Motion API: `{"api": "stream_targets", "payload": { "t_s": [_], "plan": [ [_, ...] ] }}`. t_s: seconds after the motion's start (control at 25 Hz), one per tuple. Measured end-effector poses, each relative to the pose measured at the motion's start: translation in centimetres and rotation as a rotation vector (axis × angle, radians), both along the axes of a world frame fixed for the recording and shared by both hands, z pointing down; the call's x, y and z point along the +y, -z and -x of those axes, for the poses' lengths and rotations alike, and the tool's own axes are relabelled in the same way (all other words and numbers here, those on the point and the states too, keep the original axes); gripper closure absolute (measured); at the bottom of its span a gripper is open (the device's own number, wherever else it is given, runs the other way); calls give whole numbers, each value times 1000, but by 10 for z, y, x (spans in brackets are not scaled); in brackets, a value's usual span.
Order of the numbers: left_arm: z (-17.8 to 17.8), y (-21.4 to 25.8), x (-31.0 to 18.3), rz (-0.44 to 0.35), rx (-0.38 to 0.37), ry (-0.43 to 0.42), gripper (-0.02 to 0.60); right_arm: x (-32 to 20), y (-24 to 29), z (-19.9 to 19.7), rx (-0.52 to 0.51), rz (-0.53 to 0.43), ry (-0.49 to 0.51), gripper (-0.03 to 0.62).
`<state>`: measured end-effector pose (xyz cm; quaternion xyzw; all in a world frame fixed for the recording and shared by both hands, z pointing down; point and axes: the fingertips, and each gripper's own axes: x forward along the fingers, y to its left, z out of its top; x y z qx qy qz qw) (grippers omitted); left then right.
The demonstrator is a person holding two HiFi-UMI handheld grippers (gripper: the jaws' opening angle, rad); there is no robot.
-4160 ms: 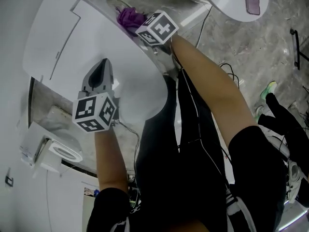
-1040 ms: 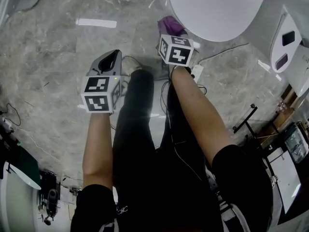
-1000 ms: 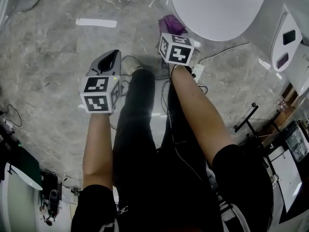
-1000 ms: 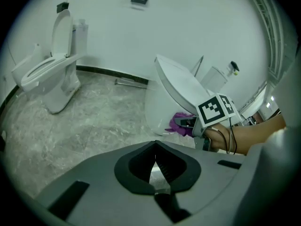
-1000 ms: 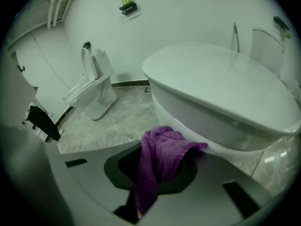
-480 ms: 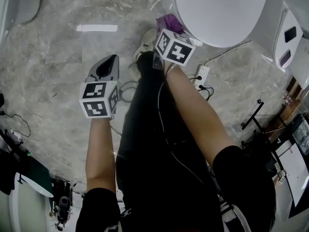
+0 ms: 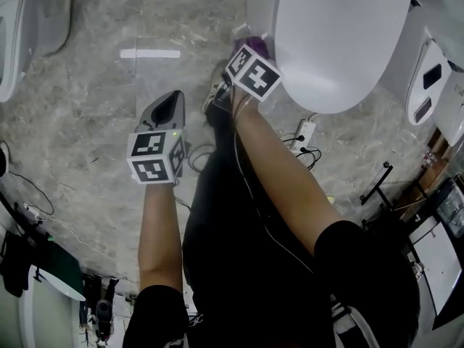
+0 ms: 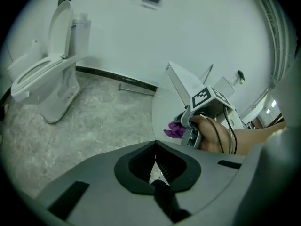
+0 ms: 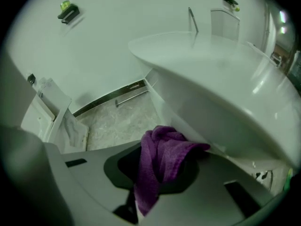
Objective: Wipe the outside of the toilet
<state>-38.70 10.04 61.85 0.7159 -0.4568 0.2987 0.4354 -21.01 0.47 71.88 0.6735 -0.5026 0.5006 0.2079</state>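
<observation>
The white toilet (image 7: 337,42) fills the top right of the head view, lid down. My right gripper (image 9: 157,173) is shut on a purple cloth (image 9: 164,149) and sits low at the bowl's outer side (image 9: 211,107), under the rim, with the cloth's tip close to or touching the bowl. In the head view the cloth (image 7: 246,45) shows just past the right gripper's marker cube (image 7: 252,72), at the bowl's left edge. My left gripper (image 8: 155,166) is shut with nothing in it and hangs over the floor, left of the toilet and apart from it (image 7: 163,133).
A power strip (image 7: 303,131) with cables lies on the marble floor under the bowl's front. A second toilet (image 8: 47,79) stands by the far wall. Another white fixture (image 7: 428,75) is at the right edge, and a black stand (image 7: 377,183) below it.
The right gripper with the cloth has moved in against the toilet's side, and the toilet now looms larger. The left gripper has stayed shut over the floor, a little lower in view.
</observation>
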Motion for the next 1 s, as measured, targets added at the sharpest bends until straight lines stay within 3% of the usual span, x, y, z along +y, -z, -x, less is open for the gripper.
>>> {"api": "stream_targets", "payload": {
  "t_s": [0.16, 0.4, 0.64, 1.0],
  "plan": [
    [2, 7, -38, 25, 9, 11, 572, -39, 4, 5, -3, 16, -21, 533],
    [8, 4, -89, 43, -4, -11, 572, -115, 11, 9, 77, -60, 20, 533],
    [13, 6, -137, 50, -11, -47, 572, -152, 6, -4, 85, 12, -169, 533],
    [27, -1, -223, 53, 20, -173, 572, -187, -3, -9, 131, 42, -251, 533]
  ]
}}
